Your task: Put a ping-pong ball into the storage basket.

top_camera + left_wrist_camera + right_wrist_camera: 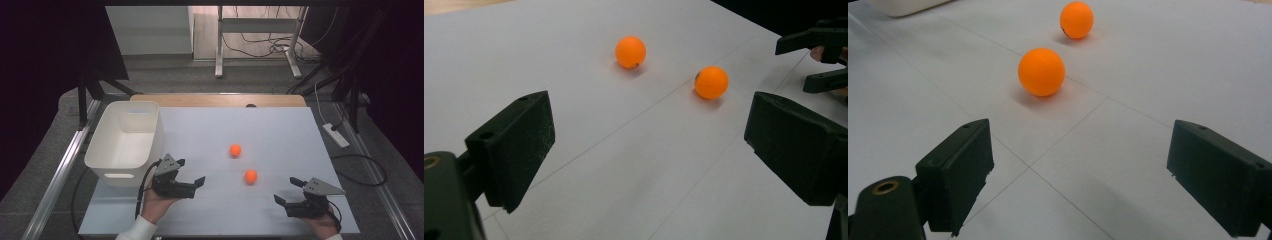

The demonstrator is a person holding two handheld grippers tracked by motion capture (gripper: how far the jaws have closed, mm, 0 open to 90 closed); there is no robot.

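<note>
1. Approach step: my left gripper (189, 173) and right gripper (285, 191) both have fingers wide, empty.
2. Near ball (1041, 71) lies ahead of right fingers; far ball (1077, 19) beyond.
3. Next, I judge: advance right fingers to straddle near ball, then close; bin (125, 172) sits beside left gripper.

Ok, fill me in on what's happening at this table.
A person holds a pair of tongs in each hand over a white table. Both the left tongs and the right tongs are open and hold nothing. Two orange balls lie loose between them. A white bin stands at the left, with nothing visible inside.
</note>
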